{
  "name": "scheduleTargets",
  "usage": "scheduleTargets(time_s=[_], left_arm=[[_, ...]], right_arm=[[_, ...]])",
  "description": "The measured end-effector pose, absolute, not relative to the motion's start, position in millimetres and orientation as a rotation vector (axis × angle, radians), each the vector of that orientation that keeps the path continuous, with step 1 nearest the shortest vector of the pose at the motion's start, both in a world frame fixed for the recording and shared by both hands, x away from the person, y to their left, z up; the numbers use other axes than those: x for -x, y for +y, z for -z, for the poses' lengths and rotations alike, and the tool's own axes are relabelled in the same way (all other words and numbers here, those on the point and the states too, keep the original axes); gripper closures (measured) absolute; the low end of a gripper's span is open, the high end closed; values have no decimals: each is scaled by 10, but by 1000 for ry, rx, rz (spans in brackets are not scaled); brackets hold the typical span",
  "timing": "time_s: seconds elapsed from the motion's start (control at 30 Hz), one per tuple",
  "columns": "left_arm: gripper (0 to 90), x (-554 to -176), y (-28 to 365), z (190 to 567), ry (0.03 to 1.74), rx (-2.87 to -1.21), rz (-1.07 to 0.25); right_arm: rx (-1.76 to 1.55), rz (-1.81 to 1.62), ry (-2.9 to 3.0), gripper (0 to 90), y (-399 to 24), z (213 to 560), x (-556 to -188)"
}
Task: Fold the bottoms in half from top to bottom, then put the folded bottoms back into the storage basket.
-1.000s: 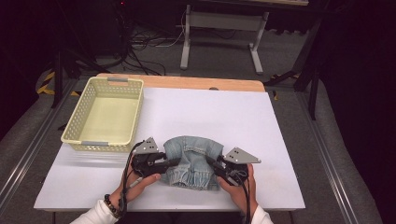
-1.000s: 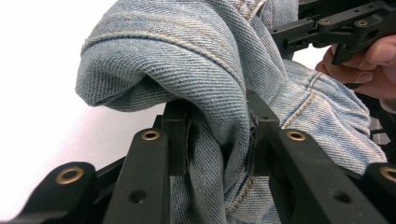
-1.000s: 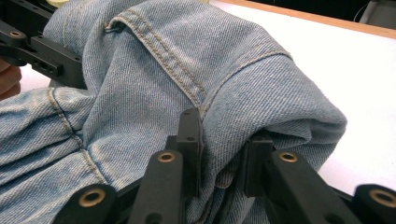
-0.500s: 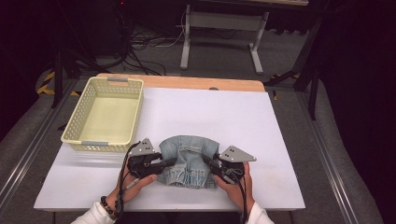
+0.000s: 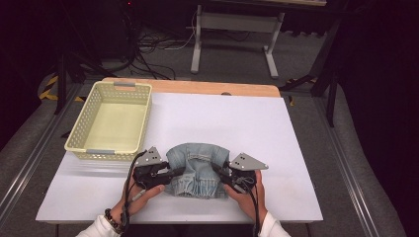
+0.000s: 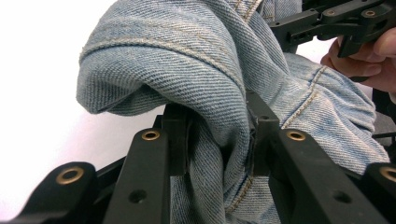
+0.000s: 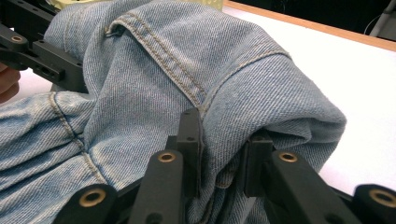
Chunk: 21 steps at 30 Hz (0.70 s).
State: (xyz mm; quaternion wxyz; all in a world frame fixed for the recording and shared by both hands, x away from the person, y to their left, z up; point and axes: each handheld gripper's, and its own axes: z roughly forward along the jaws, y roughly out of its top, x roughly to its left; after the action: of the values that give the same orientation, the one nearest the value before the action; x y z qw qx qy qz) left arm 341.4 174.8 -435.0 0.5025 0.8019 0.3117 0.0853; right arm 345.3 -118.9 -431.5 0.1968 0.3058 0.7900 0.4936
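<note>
A light-blue denim garment (image 5: 197, 165) lies bunched on the white table top (image 5: 276, 133), near its front edge. My left gripper (image 5: 174, 173) is shut on the garment's left side; the left gripper view shows a thick fold of denim (image 6: 187, 70) pinched between its black jaws (image 6: 217, 140). My right gripper (image 5: 221, 172) is shut on the right side, with a seamed fold of denim (image 7: 219, 79) clamped between its jaws (image 7: 220, 154). Both folds are lifted a little and drawn toward the garment's middle. A hand holds each gripper from the near side.
A pale yellow plastic basket (image 5: 79, 129) stands at the table's back left, with nothing in it. A wooden strip (image 5: 197, 87) runs along the table's far edge. Beyond it are a metal stand (image 5: 232, 29) and cables on the floor.
Both grippers have come a little closer together with the denim in them, so the garment looks more bunched. The basket has not moved.
</note>
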Motion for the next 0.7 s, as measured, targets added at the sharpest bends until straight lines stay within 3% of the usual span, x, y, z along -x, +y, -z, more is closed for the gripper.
scheduleTargets(time_s=[0.7], left_arm=[[680, -3608, 1498, 4296, 699, -1967, -254]], right_arm=[[-902, -1342, 2135, 744, -1341, 4262, -3473]])
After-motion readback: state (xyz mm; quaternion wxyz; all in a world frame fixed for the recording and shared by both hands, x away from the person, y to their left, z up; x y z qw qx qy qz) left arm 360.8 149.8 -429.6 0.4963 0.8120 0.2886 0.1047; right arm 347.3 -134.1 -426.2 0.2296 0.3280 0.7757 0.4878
